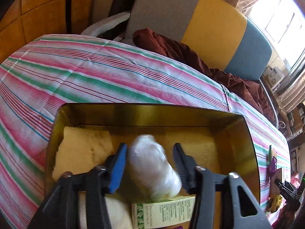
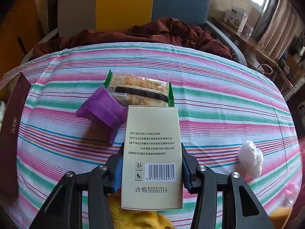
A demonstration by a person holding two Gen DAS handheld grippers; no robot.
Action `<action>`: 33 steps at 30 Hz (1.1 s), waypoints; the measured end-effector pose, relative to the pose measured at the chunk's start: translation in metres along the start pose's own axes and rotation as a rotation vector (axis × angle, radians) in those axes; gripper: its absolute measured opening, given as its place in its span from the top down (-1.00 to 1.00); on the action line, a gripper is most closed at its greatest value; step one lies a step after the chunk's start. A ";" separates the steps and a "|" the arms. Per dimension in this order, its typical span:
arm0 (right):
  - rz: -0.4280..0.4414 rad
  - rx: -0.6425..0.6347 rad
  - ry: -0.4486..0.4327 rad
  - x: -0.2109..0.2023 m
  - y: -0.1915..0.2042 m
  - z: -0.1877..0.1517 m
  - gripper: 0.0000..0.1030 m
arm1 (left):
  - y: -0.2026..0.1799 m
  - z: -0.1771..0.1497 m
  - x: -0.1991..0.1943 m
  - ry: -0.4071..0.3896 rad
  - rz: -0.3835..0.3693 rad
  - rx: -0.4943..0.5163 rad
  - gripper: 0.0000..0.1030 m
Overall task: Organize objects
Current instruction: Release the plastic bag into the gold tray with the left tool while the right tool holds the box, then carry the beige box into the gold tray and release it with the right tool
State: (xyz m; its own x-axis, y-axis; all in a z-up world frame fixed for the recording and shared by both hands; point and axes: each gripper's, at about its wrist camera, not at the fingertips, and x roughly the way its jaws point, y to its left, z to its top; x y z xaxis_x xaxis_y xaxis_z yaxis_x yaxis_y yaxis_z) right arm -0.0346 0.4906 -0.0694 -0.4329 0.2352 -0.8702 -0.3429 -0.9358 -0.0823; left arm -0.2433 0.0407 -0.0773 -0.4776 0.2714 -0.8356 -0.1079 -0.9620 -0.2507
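An open gold-lined box sits on the striped cloth. It holds a yellow sponge-like pad, a green-and-white carton and a pale cloth. Over the box, my left gripper is open. A blurred white plastic-wrapped bundle lies loose between its fingers. My right gripper is shut on a beige carton with a barcode, held upright above the cloth. Beyond it lie a purple packet and a clear cracker packet.
The box's maroon side stands at the left of the right wrist view. A second white plastic bundle lies to the right, a yellow cloth under the gripper. A dark red garment and a chair back lie beyond the table's far edge.
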 end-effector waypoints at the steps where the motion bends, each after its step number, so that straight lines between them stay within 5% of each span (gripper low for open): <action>1: -0.001 0.000 0.001 0.000 0.000 0.000 0.03 | 0.002 -0.002 -0.006 -0.011 -0.007 -0.011 -0.09; 10: 0.013 0.070 -0.009 -0.004 -0.012 0.002 0.04 | -0.003 -0.041 -0.075 -0.137 -0.014 0.038 -0.10; 21: 0.099 0.164 -0.160 -0.064 -0.013 0.010 0.04 | -0.011 -0.116 -0.128 -0.180 -0.048 0.153 -0.10; 27: 0.288 -0.019 -0.236 -0.123 0.083 0.031 0.04 | -0.004 -0.129 -0.132 -0.180 -0.078 0.125 -0.09; 33: 0.434 -0.269 -0.188 -0.127 0.226 0.038 0.04 | 0.005 -0.136 -0.142 -0.207 -0.083 0.133 -0.09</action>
State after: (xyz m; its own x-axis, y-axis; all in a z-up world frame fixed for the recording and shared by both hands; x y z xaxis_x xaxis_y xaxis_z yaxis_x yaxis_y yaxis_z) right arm -0.0887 0.2587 0.0413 -0.6371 -0.1682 -0.7522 0.1156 -0.9857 0.1225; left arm -0.0579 0.0011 -0.0264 -0.6294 0.3505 -0.6935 -0.2611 -0.9360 -0.2361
